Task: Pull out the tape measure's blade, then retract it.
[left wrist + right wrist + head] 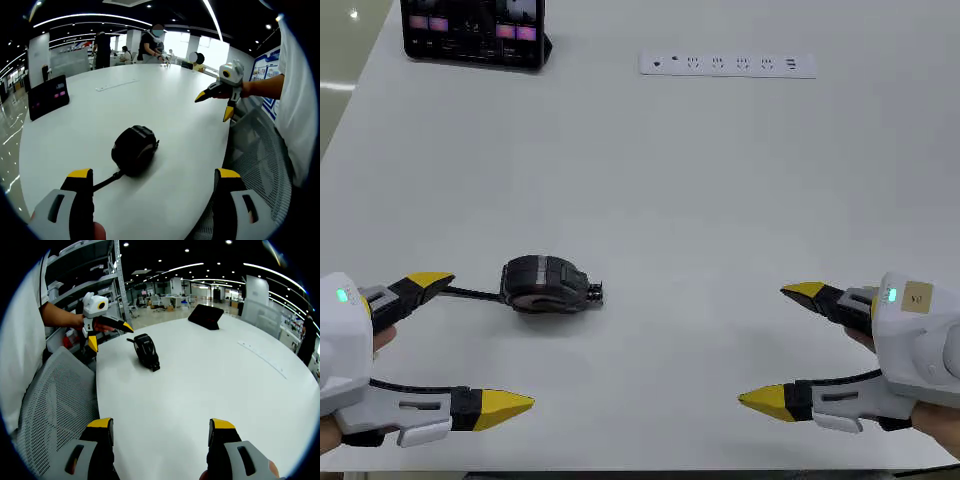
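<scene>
Jaws stand apart and empty on both: left gripper [490,340] with one tip just beside the strap [470,293], right gripper [762,345] well apart. The tape measure [545,285] lies on the desk [670,180], blade tucked in. Head view shows a power strip [727,65] and tablet [475,30] at the far edge. Left gripper view shows people [152,42] beyond the desk.

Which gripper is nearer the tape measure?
Left. The left gripper is open just beside the tape measure; the right gripper is open, well off on its other side.
</scene>
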